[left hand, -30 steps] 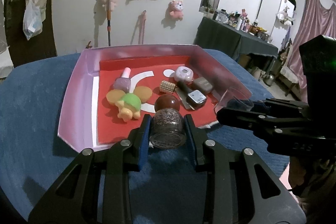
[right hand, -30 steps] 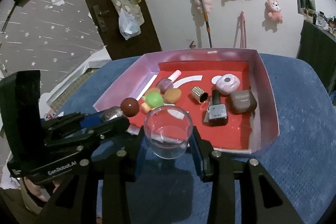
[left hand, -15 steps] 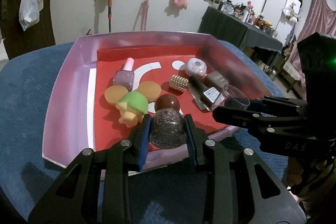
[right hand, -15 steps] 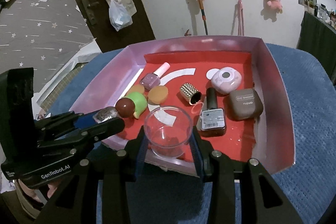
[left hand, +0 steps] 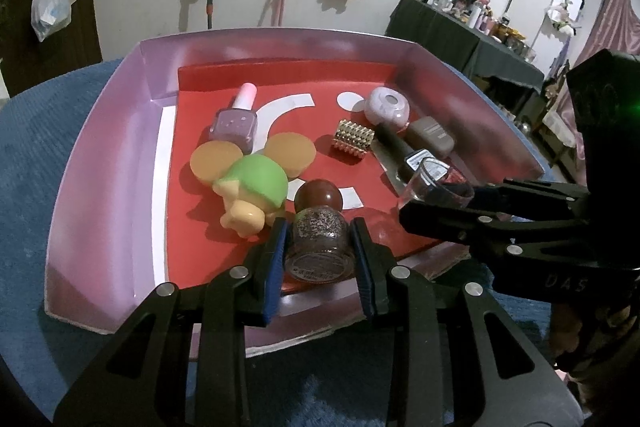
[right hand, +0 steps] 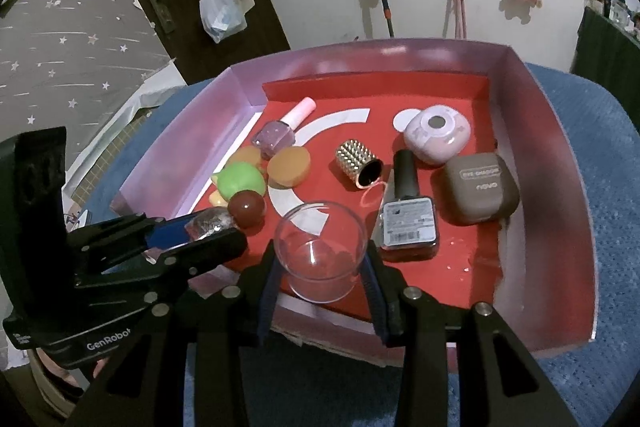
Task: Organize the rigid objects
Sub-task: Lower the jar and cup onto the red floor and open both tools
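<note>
My left gripper [left hand: 318, 247] is shut on a glitter nail polish bottle [left hand: 318, 251] with a round brown cap [left hand: 319, 193], held over the near edge of the pink tray [left hand: 100, 147]. It also shows in the right wrist view [right hand: 210, 223]. My right gripper [right hand: 320, 267] is shut on a small clear cup [right hand: 322, 249], held over the tray's near edge; the cup also shows in the left wrist view [left hand: 438, 183]. The tray has a red floor.
In the tray lie a purple nail polish [right hand: 280, 135], a green and orange toy [right hand: 244, 181], a gold studded cylinder [right hand: 356, 161], a dark polish bottle [right hand: 408, 215], a pink round case [right hand: 436, 133] and a brown case [right hand: 480, 193]. Blue cloth [right hand: 600, 147] surrounds the tray.
Both grippers have moved forward with their objects, from above the blue cloth to over the tray's near edge. The tray's contents have not moved.
</note>
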{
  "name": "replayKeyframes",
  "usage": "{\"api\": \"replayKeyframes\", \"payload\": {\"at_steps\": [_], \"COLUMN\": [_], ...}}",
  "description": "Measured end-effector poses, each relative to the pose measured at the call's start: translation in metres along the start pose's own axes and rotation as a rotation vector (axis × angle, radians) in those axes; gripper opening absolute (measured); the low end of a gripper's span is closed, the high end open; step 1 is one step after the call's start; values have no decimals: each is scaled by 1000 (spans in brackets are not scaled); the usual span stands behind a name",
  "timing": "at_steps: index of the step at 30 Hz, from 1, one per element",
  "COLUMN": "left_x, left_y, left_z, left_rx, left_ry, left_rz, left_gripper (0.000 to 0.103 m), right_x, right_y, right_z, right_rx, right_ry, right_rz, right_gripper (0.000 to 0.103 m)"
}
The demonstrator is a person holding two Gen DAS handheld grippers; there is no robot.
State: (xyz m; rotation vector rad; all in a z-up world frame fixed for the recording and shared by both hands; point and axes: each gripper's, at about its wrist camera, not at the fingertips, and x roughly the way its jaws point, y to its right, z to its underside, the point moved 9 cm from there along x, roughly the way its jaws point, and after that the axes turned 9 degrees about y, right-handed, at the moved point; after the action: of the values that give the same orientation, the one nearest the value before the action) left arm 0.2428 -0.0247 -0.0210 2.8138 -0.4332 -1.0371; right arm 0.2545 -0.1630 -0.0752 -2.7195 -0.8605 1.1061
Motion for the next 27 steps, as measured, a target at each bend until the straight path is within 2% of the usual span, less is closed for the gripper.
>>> {"api": "replayKeyframes", "payload": {"at_steps": [10, 27], "left_x": [10, 16], "left_y": [-6, -5], "left_z": [4, 5], "left_rx": [-19, -21], "left_ry": [-20, -32], "left_rz": [0, 2], "left_gripper": [29, 29], "right_x": [15, 21], "right_y": [8, 17], "right_z": [4, 0], "right_rx": [20, -71], "right_ry": [-32, -10], "right_rz": [13, 143], "right_gripper": [41, 41]}}
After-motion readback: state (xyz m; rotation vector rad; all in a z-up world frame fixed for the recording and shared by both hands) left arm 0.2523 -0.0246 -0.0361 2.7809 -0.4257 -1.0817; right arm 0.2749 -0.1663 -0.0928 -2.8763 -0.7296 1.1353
